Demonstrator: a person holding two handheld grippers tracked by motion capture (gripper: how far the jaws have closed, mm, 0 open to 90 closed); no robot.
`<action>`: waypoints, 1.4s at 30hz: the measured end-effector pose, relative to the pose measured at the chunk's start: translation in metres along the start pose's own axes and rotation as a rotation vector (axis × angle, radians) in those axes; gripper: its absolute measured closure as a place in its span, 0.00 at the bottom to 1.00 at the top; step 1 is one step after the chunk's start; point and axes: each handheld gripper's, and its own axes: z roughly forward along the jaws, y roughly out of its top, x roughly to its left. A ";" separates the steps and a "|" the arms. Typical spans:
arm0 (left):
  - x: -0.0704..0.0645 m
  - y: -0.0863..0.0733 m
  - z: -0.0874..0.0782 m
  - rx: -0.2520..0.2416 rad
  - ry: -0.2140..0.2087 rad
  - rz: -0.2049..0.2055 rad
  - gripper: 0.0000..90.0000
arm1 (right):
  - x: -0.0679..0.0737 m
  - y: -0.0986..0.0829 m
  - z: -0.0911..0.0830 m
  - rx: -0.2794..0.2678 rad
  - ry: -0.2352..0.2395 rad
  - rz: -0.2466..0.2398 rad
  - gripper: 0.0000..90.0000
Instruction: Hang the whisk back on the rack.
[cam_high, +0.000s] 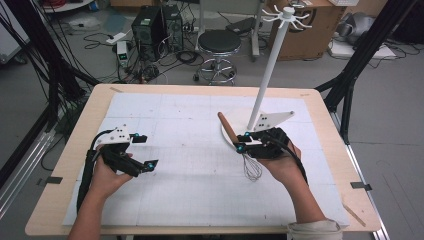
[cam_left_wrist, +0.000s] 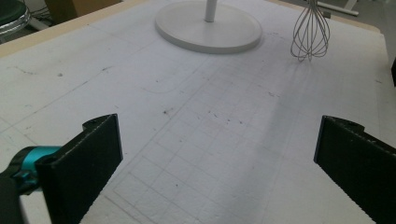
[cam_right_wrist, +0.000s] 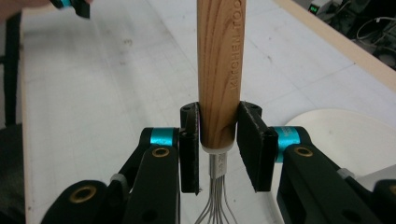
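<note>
A whisk (cam_high: 239, 143) with a wooden handle (cam_right_wrist: 218, 70) and wire loops (cam_high: 252, 169) is held above the white mat. My right gripper (cam_high: 242, 142) is shut on the lower end of the handle, close to the wires; in the right gripper view both pads (cam_right_wrist: 188, 149) press the wood. The wire head (cam_left_wrist: 310, 32) hangs toward the person, seen far off in the left gripper view. My left gripper (cam_high: 141, 151) is open at the left of the mat, its jaws wide apart with nothing between them.
A white stand with a round base (cam_high: 240, 122), tall pole (cam_high: 270, 62) and hooked top rises behind the whisk. The base (cam_left_wrist: 208, 29) lies ahead of the left gripper. A gridded white mat (cam_high: 190, 170) covers the wooden table (cam_high: 80, 120).
</note>
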 end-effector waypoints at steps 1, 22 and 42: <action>0.000 0.000 0.000 0.000 0.001 0.000 0.02 | 0.000 0.000 -0.002 -0.010 0.007 0.013 0.78; 0.001 -0.001 0.001 0.008 0.003 -0.003 0.02 | -0.006 0.001 -0.026 -0.187 0.006 0.043 0.78; 0.000 -0.001 0.002 0.005 -0.004 -0.004 0.02 | -0.029 0.020 -0.077 -0.264 -0.068 0.073 0.78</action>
